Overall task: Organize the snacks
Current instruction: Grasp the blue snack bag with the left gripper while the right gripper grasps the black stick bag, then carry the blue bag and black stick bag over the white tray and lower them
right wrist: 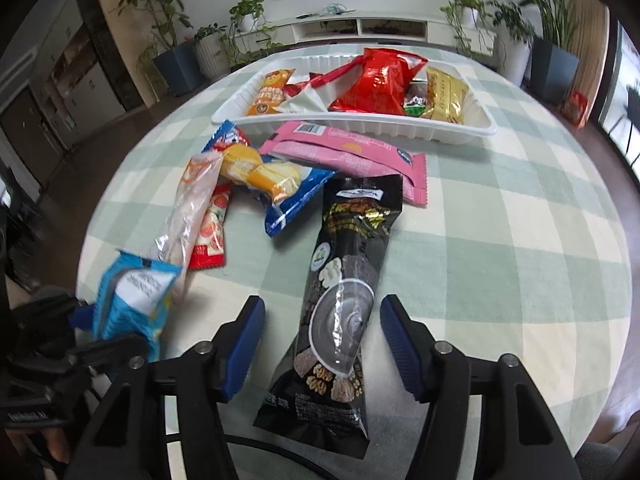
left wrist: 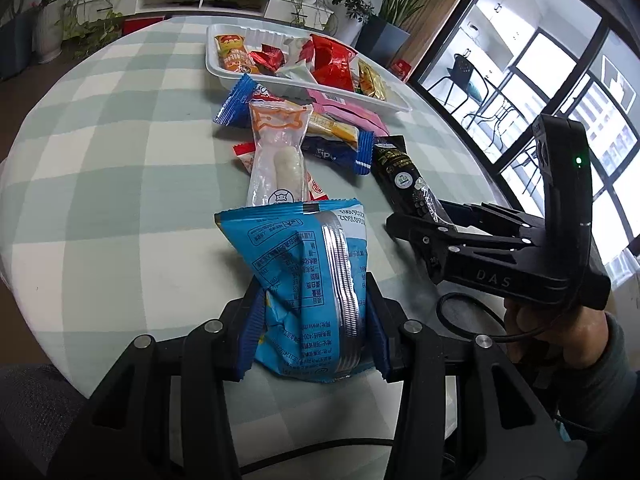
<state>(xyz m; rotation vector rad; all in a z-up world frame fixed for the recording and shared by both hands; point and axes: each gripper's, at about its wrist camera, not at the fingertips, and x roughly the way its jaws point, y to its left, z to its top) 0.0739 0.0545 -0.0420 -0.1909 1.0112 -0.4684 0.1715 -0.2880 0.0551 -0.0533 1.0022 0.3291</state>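
My left gripper (left wrist: 314, 300) is shut on a light blue snack bag (left wrist: 304, 264), which stands up between its blue pads above the checked tablecloth. In the right wrist view that bag (right wrist: 132, 300) shows at the lower left. A long black snack packet (right wrist: 348, 280) lies flat on the cloth between the fingers of my right gripper (right wrist: 322, 308). The jaws stand open, with a gap on each side of the packet. The left wrist view shows the right gripper (left wrist: 428, 216) at the packet's near end (left wrist: 400, 172). A white tray (right wrist: 472, 128) at the back holds several snacks.
Loose snacks lie in a pile before the tray: a pink packet (right wrist: 348, 148), a clear packet with a white sausage (left wrist: 276, 156), blue wrappers (right wrist: 296, 196) and a small red packet (right wrist: 210, 236). The table is round. Potted plants and a low shelf stand beyond it.
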